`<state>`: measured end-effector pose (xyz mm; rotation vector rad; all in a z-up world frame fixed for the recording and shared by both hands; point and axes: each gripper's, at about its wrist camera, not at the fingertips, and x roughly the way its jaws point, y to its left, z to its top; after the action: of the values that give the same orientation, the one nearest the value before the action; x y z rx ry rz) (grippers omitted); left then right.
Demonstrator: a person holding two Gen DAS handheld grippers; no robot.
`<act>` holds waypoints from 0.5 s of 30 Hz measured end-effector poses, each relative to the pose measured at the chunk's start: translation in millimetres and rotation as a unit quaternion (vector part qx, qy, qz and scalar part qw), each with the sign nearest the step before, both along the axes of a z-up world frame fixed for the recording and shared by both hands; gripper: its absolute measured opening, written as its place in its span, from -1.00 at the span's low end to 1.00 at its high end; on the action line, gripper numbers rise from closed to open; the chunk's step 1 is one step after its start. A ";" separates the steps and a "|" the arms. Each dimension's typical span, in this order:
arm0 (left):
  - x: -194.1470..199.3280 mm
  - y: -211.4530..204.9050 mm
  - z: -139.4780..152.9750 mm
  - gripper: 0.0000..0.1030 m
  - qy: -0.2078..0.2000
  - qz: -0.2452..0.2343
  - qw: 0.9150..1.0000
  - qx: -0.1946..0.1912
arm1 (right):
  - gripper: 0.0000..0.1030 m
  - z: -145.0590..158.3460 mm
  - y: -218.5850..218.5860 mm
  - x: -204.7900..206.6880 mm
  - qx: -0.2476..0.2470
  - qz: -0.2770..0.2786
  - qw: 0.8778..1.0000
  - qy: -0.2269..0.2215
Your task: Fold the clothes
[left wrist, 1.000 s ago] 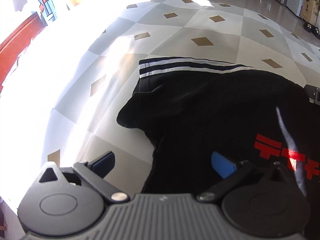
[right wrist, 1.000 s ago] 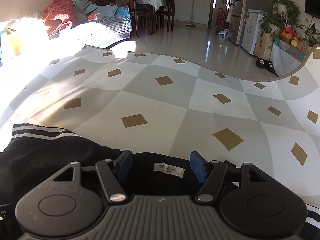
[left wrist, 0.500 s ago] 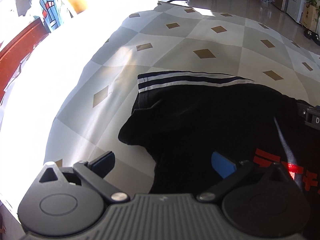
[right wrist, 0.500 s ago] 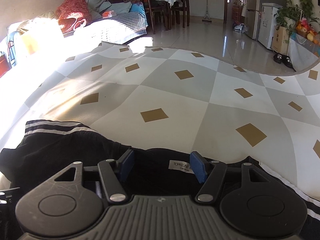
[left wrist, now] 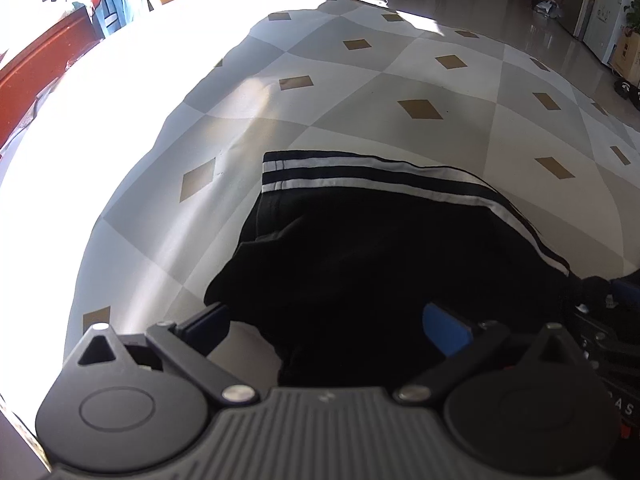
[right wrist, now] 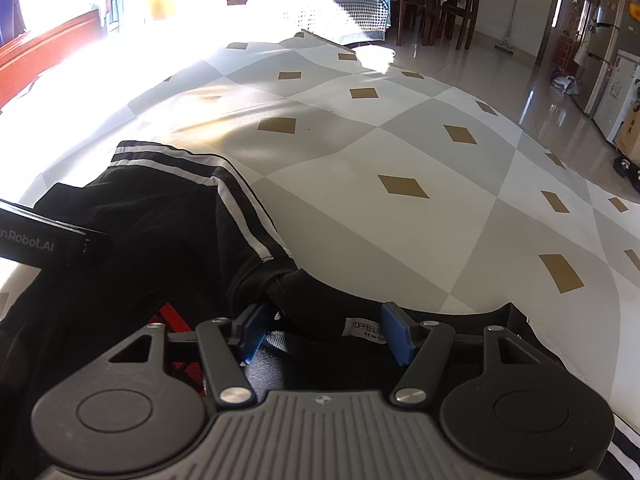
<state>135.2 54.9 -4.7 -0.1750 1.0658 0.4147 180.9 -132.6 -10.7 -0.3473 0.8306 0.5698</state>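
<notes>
Sunlit living room, glossy floor, dining chairs (right wrist: pixel 452 8) at the back. In front, a broad surface under a grey-and-white diamond cloth (right wrist: pixel 400 152) with tan lozenges; whether worktop or bed, impossible to say. Left part washed out by glare.

Black garment (left wrist: pixel 380 264) spread near the cloth's front edge, white-striped sleeve (left wrist: pixel 372 176) laid across its far side, red print (right wrist: pixel 172 316) partly showing. Neck label (right wrist: pixel 364 330) facing up at the collar.

Left hand-held gripper (left wrist: pixel 326 326): fingers spread, straddling the garment's left edge, one blue pad over bare cloth, the other over black fabric; nothing pinched. Right hand-held gripper (right wrist: pixel 326 332): fingers apart to either side of the collar and label, fabric between them, pads apparently not pressing on it.

Judged step: taking hold at collar and side before the next fold.

To do it well:
- Lower both until the pads bracket a single fabric edge, not a bunched heap.
- Pinch close to the collar seam on the right, at the side edge on the left, roughly level with each other.
- Keep the striped sleeve lying flat inside the fold; otherwise likely a lump.
- Lift only a little, then carry across evenly, keeping the fabric taut between the two grips.
- Avoid catching the diamond cloth beneath; thin and easily dragged.
</notes>
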 end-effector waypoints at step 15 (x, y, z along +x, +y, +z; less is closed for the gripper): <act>5.0 8.9 -22.7 1.00 0.013 0.031 0.999 -0.019 | 0.20 -0.5 -9.5 4.0 0.011 -0.039 0.999 0.002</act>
<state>140.2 63.8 -27.4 -0.2381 1.0956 0.4535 184.9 -142.1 -11.1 -0.2930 0.8371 0.5072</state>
